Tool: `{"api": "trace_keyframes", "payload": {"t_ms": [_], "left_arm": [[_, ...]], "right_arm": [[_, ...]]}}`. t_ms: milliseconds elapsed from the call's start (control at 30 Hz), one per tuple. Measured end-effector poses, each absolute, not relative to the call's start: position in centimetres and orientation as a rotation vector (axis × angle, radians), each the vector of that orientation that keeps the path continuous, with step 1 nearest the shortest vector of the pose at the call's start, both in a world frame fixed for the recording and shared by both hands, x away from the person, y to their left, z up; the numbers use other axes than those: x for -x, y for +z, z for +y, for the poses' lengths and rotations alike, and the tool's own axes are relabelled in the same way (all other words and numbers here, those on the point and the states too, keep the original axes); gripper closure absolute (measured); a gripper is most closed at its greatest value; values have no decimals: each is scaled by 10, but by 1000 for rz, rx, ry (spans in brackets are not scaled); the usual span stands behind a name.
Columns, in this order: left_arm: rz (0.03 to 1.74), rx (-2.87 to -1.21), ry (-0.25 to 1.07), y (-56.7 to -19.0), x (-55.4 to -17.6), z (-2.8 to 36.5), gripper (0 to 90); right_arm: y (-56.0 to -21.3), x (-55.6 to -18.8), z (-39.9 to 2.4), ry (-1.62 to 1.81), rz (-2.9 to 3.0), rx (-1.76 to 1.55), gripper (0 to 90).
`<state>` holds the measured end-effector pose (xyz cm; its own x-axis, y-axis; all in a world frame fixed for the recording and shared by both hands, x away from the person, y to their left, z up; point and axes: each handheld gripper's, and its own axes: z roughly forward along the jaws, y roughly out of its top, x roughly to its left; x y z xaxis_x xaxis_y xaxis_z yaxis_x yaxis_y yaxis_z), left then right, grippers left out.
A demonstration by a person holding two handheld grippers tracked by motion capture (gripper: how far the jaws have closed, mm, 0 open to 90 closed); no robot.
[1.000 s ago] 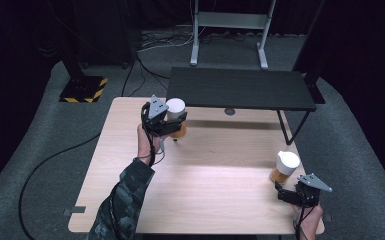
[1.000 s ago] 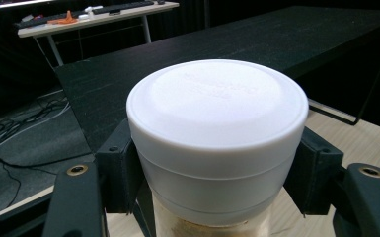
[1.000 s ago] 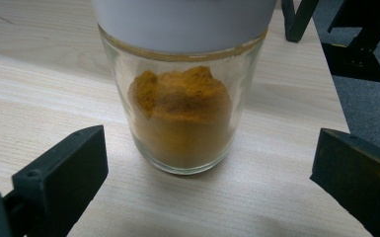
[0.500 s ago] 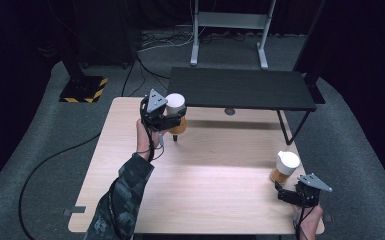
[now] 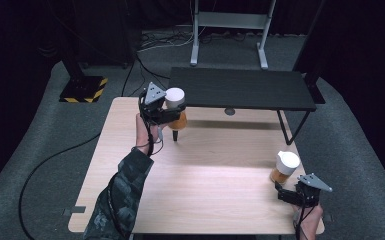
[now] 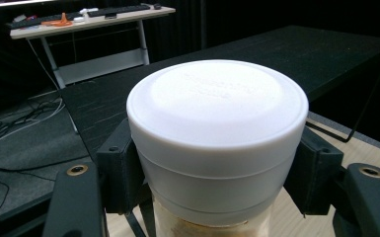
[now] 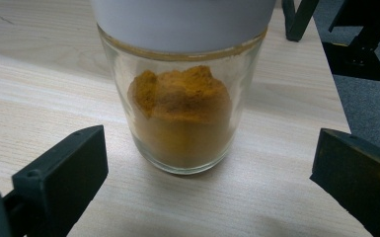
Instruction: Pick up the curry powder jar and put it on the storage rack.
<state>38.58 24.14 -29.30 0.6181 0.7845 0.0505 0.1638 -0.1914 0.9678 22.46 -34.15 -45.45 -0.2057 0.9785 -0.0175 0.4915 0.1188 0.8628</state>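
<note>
Off the table, L gripper [image 5: 172, 112] clamps white-lidded jar [image 5: 176, 107] w/ orange powder; R gripper [image 5: 286, 192] jaws apart behind second jar [image 5: 284, 167], same powder.

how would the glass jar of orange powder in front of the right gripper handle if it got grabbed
The glass jar looks stiff and probably slick, so the open right gripper would likely need a firm squeeze. Being glass, it may break if dropped. Its orange powder sits low, which should steady it, though the wide white lid might make it tip if pushed high.
</note>
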Motion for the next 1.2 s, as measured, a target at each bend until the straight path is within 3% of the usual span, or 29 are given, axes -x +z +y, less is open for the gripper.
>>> {"api": "trace_keyframes", "payload": {"t_ms": [1200], "left_arm": [[762,-1679,707,-260,-390,242,333]], "right_arm": [[-455,-224,-342,1006,1774,-1430,0]]}}
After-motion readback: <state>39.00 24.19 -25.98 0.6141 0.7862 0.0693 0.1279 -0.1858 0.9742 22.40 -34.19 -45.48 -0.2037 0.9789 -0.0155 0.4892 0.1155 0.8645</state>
